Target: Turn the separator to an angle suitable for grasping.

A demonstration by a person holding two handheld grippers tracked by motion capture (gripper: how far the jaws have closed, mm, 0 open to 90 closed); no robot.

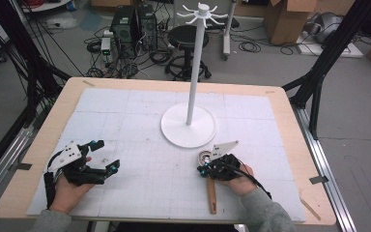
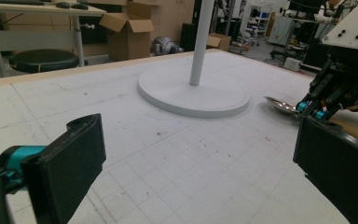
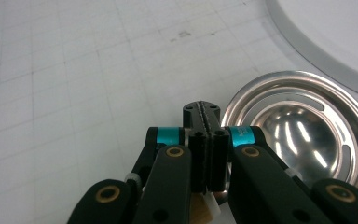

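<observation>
just below the stand's base [image 1: 189, 126], the right claw [image 1: 206, 168] sits pressed together over the slotted spoon [image 1: 209, 181], whose wooden handle runs back toward the person; the left claw [image 1: 107, 159] waits spread, well apart.

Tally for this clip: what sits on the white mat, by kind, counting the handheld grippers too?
Grippers: 2, the left gripper with jaws apart and the right gripper closed above the ladle's neck
Ladle, metal bowl with a wooden handle: 1
White stand, round base and tall pole: 1
Total: 4
</observation>
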